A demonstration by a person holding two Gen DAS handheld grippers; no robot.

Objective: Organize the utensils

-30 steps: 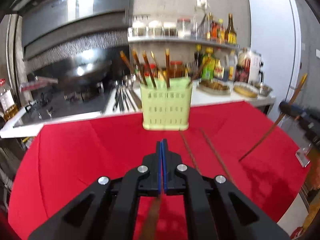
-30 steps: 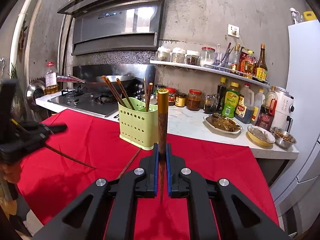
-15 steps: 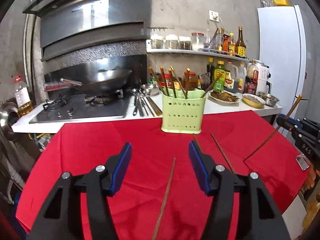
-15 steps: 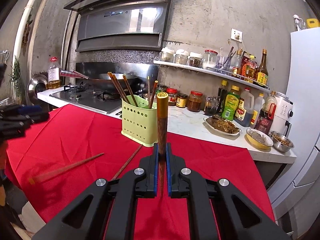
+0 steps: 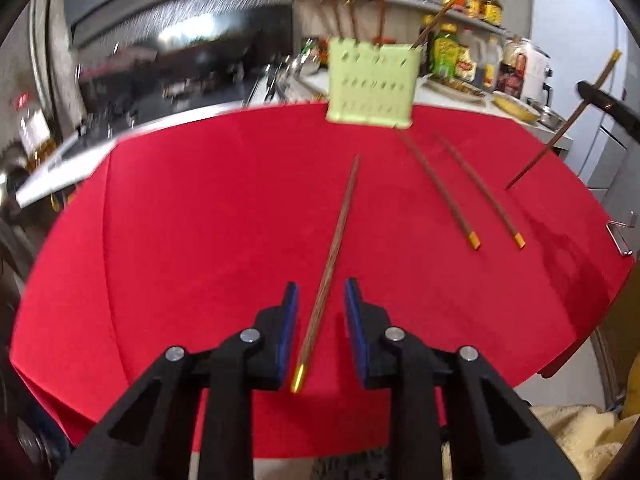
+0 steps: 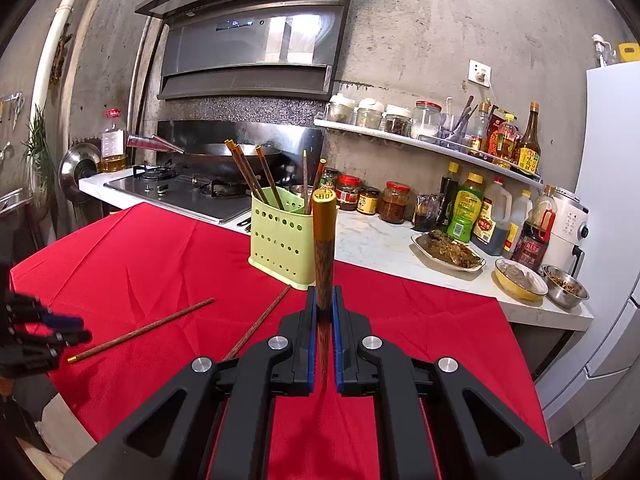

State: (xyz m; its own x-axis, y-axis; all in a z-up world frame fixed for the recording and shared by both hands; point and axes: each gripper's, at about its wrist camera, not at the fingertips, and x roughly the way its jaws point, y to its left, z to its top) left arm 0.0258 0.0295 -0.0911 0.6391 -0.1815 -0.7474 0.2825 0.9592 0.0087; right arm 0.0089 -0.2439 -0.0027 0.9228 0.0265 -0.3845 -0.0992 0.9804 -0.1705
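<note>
**Chopsticks on the red worktop**

Left claw (image 5: 320, 320) low over the red worktop (image 5: 180, 220), jaws apart and just closing in, not yet pressing. One chopstick (image 5: 332, 256) flat on the cloth between them (gold tip near the camera). Two more chopsticks (image 5: 440, 188) flat to the right, side by side. Right claw (image 6: 325, 304) clenched tight on an upright chopstick (image 6: 324, 240), gold end up. Green holder (image 6: 280, 240) at the back edge, several chopsticks inside.
</note>
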